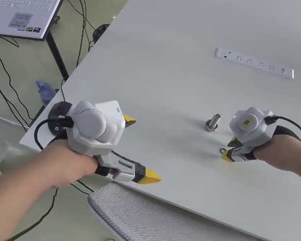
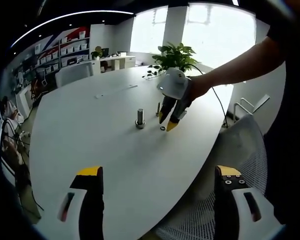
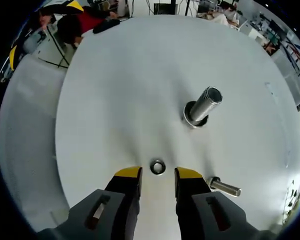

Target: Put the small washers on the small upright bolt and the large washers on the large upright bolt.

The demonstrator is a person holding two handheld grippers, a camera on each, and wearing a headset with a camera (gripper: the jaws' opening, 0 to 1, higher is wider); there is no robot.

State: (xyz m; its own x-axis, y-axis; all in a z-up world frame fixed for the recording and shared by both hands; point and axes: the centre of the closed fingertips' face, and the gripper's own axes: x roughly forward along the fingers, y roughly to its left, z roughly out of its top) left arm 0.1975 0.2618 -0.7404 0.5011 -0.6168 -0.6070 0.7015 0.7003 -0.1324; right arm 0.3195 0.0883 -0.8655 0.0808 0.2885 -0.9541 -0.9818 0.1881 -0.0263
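Note:
The large upright bolt (image 1: 213, 122) (image 2: 140, 118) (image 3: 203, 104) stands mid-table with a ring-like base around its foot. A thinner small bolt (image 3: 224, 187) (image 2: 158, 107) stands close beside my right gripper. One small washer (image 3: 157, 166) (image 1: 222, 150) (image 2: 163, 128) lies flat on the white table. My right gripper (image 3: 158, 175) (image 1: 229, 149) (image 2: 168, 122) points down at it, jaws a narrow gap apart, tips just short of the washer, holding nothing. My left gripper (image 1: 139, 147) (image 2: 157, 172) hovers near the table's front edge, wide open and holding nothing.
A white power strip (image 1: 254, 63) lies at the far side of the table (image 1: 155, 65). A grey mesh chair (image 1: 140, 216) sits against the near edge. A laptop (image 1: 22, 17) rests on a side stand to the left, with cables on the floor.

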